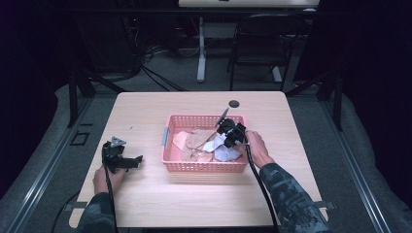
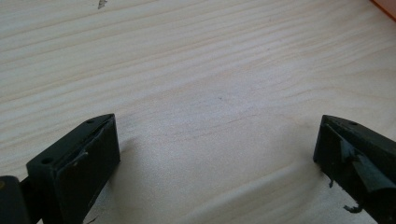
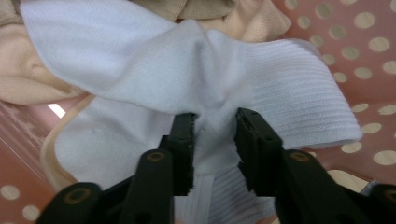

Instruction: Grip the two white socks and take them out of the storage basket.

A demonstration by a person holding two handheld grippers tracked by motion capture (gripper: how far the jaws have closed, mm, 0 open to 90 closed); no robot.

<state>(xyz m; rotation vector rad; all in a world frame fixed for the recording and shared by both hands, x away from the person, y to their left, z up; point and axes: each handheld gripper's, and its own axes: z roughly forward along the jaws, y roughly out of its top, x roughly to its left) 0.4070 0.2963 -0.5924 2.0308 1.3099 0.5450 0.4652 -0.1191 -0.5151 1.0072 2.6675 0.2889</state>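
A white sock (image 3: 205,88) lies crumpled in the pink basket (image 1: 204,166), at its right end, beside tan socks (image 1: 197,141); its ribbed cuff points right, long axis roughly left-right. The right gripper (image 3: 214,135) pinches a fold of it, not yet lifted. The left gripper (image 2: 215,154) rests wide on the surface (image 1: 145,111), near left.

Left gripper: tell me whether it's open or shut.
Open. The left gripper has its jaws set wide apart over bare table, with nothing between them.
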